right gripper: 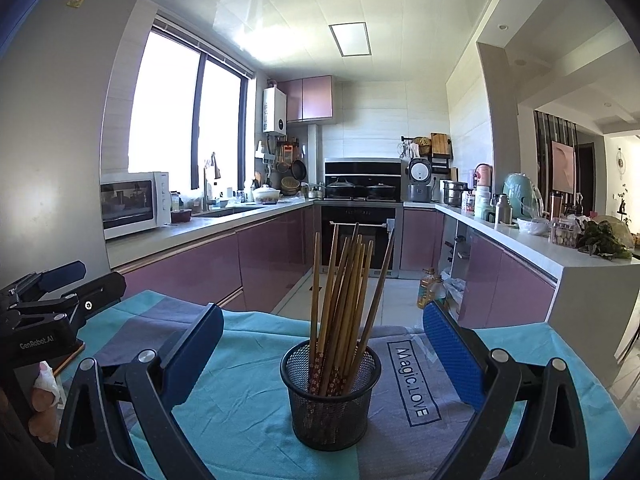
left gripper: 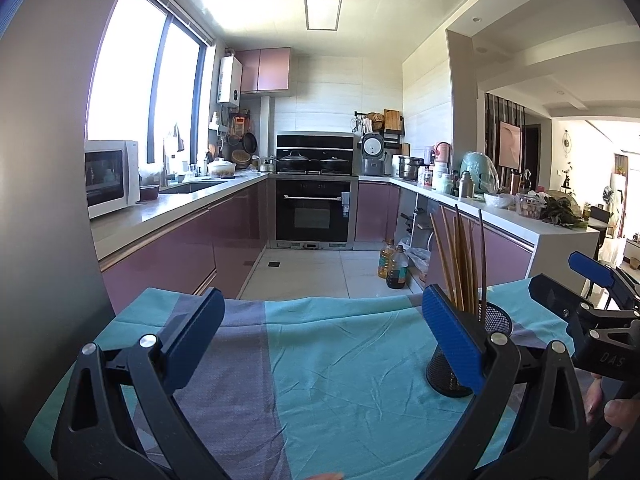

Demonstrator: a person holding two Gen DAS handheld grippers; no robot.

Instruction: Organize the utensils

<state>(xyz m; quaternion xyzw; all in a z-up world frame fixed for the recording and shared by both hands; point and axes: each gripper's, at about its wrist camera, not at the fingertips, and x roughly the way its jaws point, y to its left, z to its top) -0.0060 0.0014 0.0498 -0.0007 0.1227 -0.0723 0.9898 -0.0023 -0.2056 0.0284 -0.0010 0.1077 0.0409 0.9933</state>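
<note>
A black mesh holder [right gripper: 331, 396] stands upright on the teal and grey cloth [right gripper: 240, 420], filled with several wooden chopsticks [right gripper: 344, 300] that lean apart. My right gripper [right gripper: 324, 354] is open and the holder sits between its blue pads without contact. In the left wrist view the same holder [left gripper: 496, 322] and chopsticks [left gripper: 460, 256] show partly behind the right blue pad. My left gripper [left gripper: 324, 340] is open over bare cloth [left gripper: 340, 360], left of the holder. The right gripper's body [left gripper: 592, 300] shows at the far right there.
The cloth-covered table ends toward a kitchen floor with oil bottles [left gripper: 394, 266]. Purple cabinets line both sides, with an oven [left gripper: 314, 212] at the back. A hand [left gripper: 616, 408] grips the right tool. The left tool's body [right gripper: 44, 312] is at the left edge.
</note>
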